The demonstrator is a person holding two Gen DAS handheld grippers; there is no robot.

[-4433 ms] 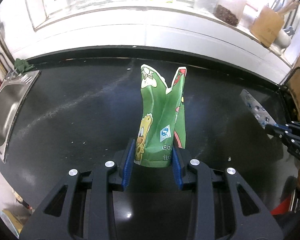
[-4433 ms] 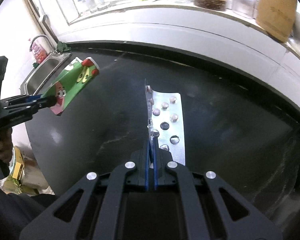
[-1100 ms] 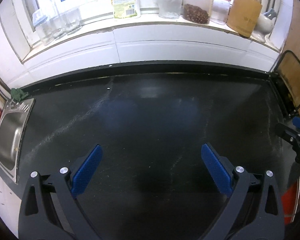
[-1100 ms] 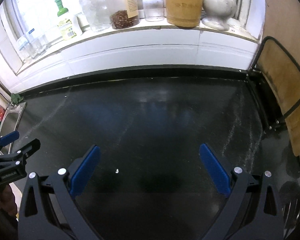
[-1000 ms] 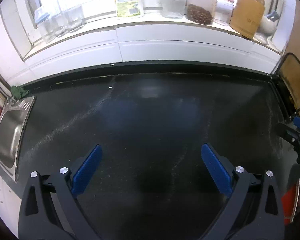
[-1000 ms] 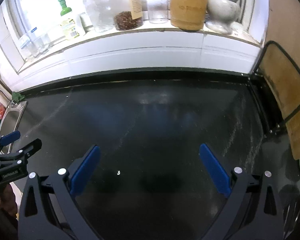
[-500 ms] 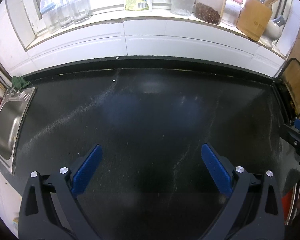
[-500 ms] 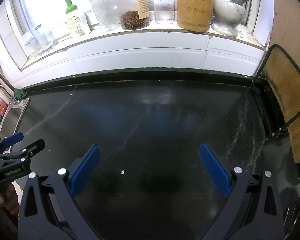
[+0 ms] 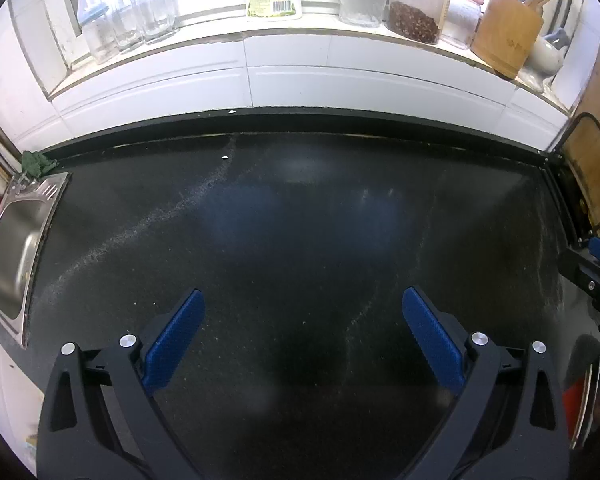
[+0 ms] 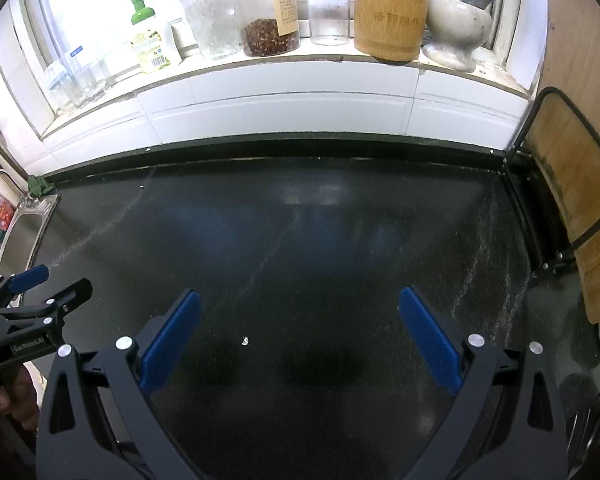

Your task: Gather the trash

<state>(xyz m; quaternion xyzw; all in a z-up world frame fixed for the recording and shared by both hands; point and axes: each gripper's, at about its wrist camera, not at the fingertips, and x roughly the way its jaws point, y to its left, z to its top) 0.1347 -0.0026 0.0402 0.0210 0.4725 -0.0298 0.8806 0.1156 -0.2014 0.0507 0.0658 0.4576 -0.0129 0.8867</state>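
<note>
"GenRoboAI" lettering on left tool, jaws spread, above black countertop.

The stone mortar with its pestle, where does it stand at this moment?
In the right wrist view the stone mortar stands at the right end of the windowsill, right beside the bamboo holder.

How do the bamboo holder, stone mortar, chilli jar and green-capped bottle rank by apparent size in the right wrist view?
Largest to smallest, as they look:
1. bamboo holder
2. stone mortar
3. chilli jar and green-capped bottle: too alike to rank, and fisheye distortion toward the edge makes it unsure.
</note>
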